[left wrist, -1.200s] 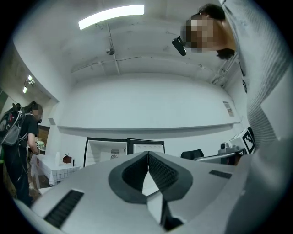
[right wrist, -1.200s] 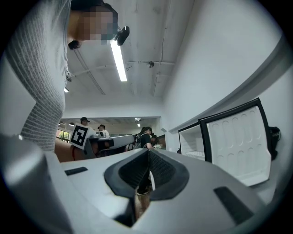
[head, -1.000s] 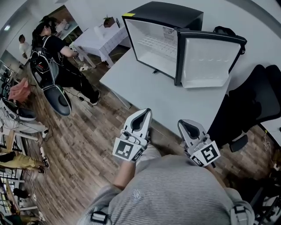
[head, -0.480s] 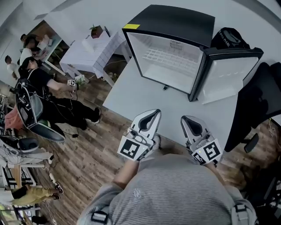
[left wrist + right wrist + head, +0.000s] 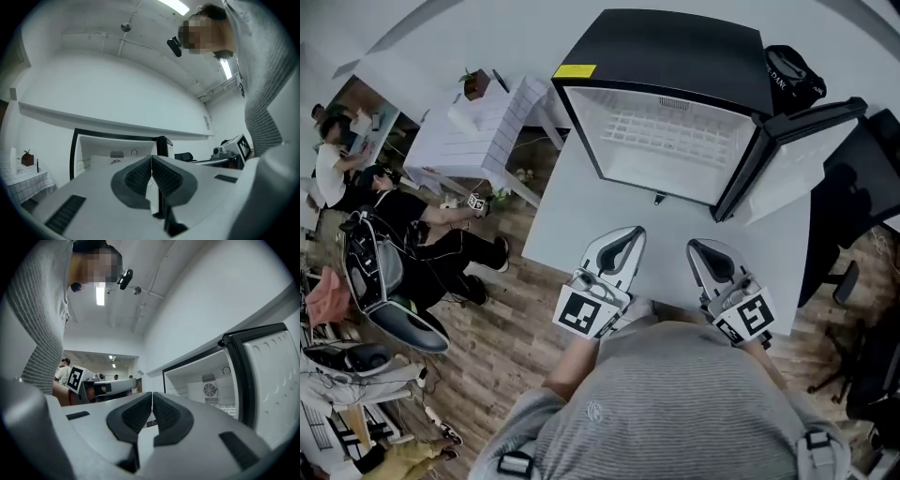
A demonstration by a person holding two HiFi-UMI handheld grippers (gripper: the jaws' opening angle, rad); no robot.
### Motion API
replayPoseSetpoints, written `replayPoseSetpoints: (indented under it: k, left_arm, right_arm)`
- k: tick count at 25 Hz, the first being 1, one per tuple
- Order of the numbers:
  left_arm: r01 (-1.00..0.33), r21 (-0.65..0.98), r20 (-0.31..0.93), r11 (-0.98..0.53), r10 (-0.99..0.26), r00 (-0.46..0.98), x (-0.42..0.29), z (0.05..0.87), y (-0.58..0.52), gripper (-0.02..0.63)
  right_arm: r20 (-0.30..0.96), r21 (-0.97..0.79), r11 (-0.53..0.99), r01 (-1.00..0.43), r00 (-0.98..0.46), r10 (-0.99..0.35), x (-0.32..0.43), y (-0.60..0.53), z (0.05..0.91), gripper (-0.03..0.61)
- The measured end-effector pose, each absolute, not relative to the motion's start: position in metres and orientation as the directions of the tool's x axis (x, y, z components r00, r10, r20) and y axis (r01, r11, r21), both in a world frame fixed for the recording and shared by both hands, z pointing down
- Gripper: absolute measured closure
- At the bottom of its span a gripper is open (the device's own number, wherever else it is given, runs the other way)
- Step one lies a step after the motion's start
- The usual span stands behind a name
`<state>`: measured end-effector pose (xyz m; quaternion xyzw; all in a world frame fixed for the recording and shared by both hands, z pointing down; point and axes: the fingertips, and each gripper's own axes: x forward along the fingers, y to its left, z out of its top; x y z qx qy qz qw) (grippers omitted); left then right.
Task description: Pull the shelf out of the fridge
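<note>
Swung round, left tongs (image 5: 627, 235) and right tongs (image 5: 701, 249) squarely faced the open black fridge (image 5: 675, 47), both shut empty, poised for its white wire shelf (image 5: 675, 131).

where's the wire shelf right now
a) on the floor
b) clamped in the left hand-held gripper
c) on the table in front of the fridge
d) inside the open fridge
d: the white wire shelf lies inside the fridge, whose door stands open to the right. The left hand-held gripper and right hand-held gripper are both shut on nothing, over the near edge of the table.
</note>
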<state>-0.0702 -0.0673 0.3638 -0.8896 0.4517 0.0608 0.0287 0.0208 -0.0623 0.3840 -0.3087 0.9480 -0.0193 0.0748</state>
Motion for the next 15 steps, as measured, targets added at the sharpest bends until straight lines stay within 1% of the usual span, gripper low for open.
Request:
replayPoseSetpoints:
  k: [6, 11, 15]
  left_arm:
    - [-0.754, 0.065, -0.114, -0.654, -0.755, 0.645, -0.083, 0.379, -0.098, 0.601]
    - [-0.715, 0.062, -0.095, -0.696, -0.717, 0.690, -0.085, 0.390, -0.117, 0.601]
    - [-0.677, 0.071, -0.088, -0.733, -0.680, 0.728, -0.082, 0.396, -0.129, 0.601]
  right_arm:
    - [-0.132, -0.073, 0.775, -0.627, -0.764, -0.631, -0.001, -0.078, 0.382, 0.565]
    - [-0.120, -0.060, 0.746, -0.663, -0.738, -0.665, -0.013, -0.086, 0.387, 0.565]
    - [-0.139, -0.033, 0.699, -0.714, -0.689, -0.711, -0.010, -0.100, 0.382, 0.565]
